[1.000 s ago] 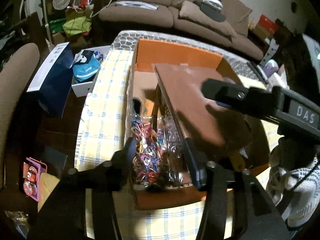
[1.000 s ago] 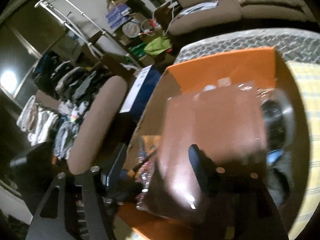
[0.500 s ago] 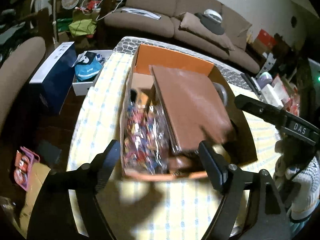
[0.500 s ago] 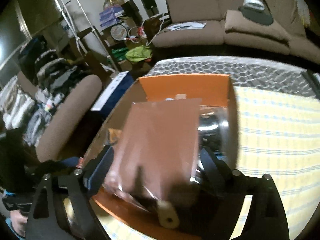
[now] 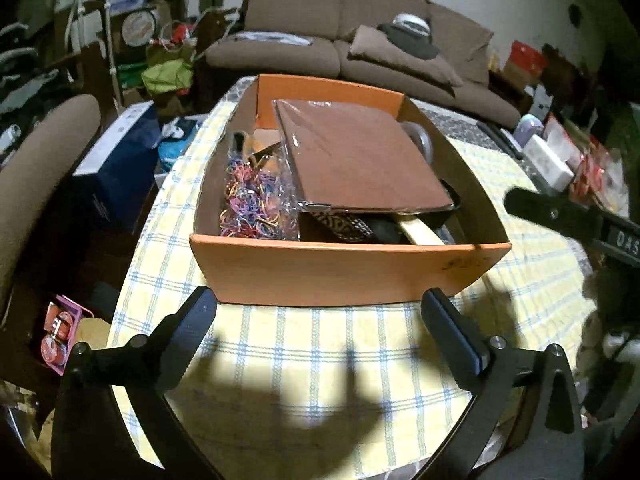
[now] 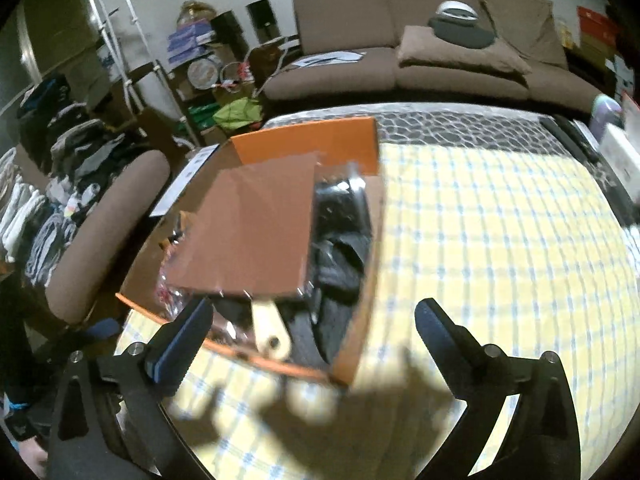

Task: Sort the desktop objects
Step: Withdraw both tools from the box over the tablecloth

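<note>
An orange cardboard box point(image 5: 348, 272) stands on the yellow checked tablecloth point(image 5: 320, 360). In it lie a flat brown packet point(image 5: 360, 160), a clear bag of coloured rubber bands point(image 5: 256, 208), a roll of tape point(image 5: 420, 140), dark items and a pale wooden handle point(image 5: 420, 234). My left gripper point(image 5: 320, 320) is open and empty, just in front of the box's near wall. My right gripper point(image 6: 316, 332) is open and empty, at the box's point(image 6: 360, 320) near right corner, above the brown packet's point(image 6: 256, 232) edge. Part of the right gripper shows at the right in the left wrist view point(image 5: 568, 220).
A brown chair point(image 5: 36, 168) stands left of the table. A blue and white box point(image 5: 116, 160) sits on the floor beside it. A brown sofa point(image 5: 360, 40) is behind the table. Small boxes and bottles point(image 5: 548, 152) crowd the table's far right edge.
Both grippers have pulled back out of the box and opened wide. The bag of rubber bands and the brown packet stay in the box.
</note>
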{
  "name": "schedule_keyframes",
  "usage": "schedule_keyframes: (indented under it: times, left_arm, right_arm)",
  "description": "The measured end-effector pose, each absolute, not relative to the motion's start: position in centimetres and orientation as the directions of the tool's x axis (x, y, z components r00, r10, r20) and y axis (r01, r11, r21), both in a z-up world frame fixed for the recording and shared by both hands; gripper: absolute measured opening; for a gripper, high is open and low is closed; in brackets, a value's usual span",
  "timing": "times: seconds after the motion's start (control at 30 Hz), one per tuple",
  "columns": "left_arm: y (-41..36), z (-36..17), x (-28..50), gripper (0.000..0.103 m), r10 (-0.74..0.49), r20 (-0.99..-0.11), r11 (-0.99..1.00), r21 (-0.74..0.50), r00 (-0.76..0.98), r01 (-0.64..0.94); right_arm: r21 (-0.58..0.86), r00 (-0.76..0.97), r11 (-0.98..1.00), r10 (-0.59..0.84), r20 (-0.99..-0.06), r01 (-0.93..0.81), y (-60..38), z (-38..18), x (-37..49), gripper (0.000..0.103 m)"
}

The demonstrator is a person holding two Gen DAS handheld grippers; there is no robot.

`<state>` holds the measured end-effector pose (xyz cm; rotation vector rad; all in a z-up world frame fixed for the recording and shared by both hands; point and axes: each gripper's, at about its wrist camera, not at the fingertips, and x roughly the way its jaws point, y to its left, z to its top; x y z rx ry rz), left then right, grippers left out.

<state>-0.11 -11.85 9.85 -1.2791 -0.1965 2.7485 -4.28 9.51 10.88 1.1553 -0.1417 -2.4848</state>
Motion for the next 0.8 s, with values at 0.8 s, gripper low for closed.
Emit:
schedule_keyframes:
  times: [0.8]
  left_arm:
    - [-4.7, 1.2, -1.8, 0.103, 0.052, -0.803, -0.997, -0.072, -0.593, 0.01]
  right_arm:
    - [0.126, -0.559, -0.99, -0.141, -0.817, 0.064, 17.5, 1.9, -2.9, 0.102]
